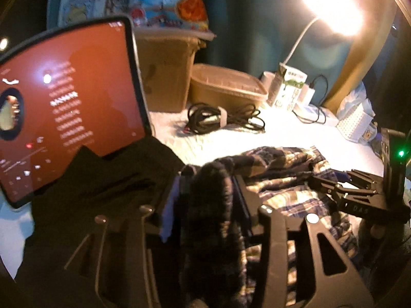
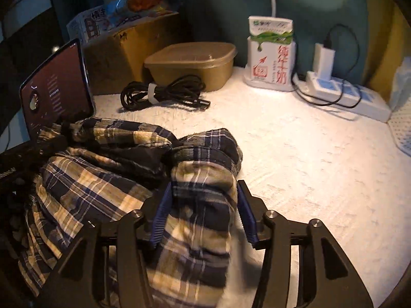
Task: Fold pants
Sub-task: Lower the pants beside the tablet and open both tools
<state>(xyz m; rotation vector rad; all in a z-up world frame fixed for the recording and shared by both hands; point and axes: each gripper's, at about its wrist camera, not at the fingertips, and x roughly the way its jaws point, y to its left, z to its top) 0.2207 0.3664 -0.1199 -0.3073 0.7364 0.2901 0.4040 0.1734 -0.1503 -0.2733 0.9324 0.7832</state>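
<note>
Two grippers, one pants pile, on a white-covered table [image 2: 308, 159]. Left wrist view: left gripper [image 1: 209, 192] has a dark bunched fold of the pants [image 1: 282, 179] standing between its fingers, jaws part open; too dark and blurred to tell if the pads press on the cloth. Right gripper [image 1: 331, 187] enters from the right edge, its tips resting on the plaid. Tablet [image 1: 69, 107] with red screen leans at the left edge, black cloth [image 1: 102, 179] at its foot. Cardboard box [image 1: 167, 71] and brown tub [image 1: 228, 87] at the back edge, coiled cable [image 1: 223, 118] in front of them, milk carton [image 1: 287, 89] and lit lamp [image 1: 331, 7] toward the back right corner. Right wrist view: right gripper [image 2: 203, 210] straddles a plaid fold, jaws fairly wide, left pad touching cloth, right pad with a slim gap. Pants [image 2: 115, 174] heaped at the near left part of the table, just before the tablet [image 2: 56, 89]. Power strip [image 2: 354, 97] with charger along the back right edge, beside the milk carton [image 2: 269, 59]; tub [image 2: 192, 61] and cable [image 2: 164, 95] mid-back.
</note>
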